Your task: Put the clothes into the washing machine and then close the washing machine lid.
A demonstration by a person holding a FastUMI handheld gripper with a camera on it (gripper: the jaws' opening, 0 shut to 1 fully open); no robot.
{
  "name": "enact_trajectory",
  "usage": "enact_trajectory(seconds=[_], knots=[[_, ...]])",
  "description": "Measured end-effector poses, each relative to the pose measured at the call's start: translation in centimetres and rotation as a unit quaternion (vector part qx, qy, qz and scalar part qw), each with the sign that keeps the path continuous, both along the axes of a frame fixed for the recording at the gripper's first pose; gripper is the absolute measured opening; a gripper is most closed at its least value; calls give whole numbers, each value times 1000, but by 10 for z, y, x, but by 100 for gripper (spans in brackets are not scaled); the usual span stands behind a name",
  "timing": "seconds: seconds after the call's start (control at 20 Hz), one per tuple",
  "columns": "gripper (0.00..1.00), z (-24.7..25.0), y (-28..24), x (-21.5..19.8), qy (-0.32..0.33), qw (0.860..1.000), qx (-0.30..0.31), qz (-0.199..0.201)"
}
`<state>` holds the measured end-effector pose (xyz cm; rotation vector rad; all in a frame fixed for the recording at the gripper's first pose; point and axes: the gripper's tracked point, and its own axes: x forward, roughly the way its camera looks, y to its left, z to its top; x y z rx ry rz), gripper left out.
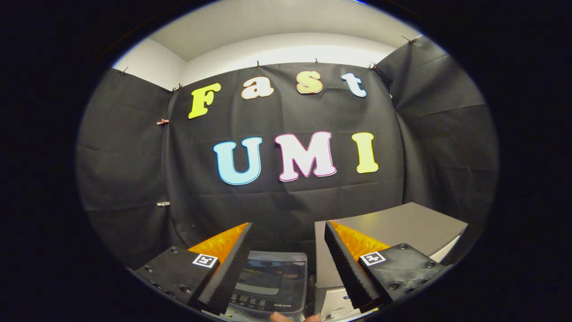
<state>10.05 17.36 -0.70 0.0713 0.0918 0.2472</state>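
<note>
Holding the tongs [286, 264] raised and level, I look across the booth rather than down into it. Their fingers are spread wide, with nothing between them. Below and just beyond the fingertips sits the small washing machine [272, 281], its dark glass lid [271, 273] lying flat and shut, with the button panel on its near edge. Whether clothes lie inside I cannot tell through the glass. Beside the machine, past the right finger, stands a grey box [402, 226]. Fingertips of a person's hand [295, 317] show under the machine's near edge.
</note>
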Motion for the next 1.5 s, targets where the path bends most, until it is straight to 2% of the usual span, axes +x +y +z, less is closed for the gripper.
enact_trajectory(seconds=[0.35, 0.75, 0.95, 1.5], knots=[[99, 28, -37, -52, -37, 998, -5, -40], [99, 16, -51, -95, -32, 997, -27, -69], [99, 12, -45, -106, -39, 997, -37, -59], [99, 18, -71, -113, -49, 995, -35, -79]])
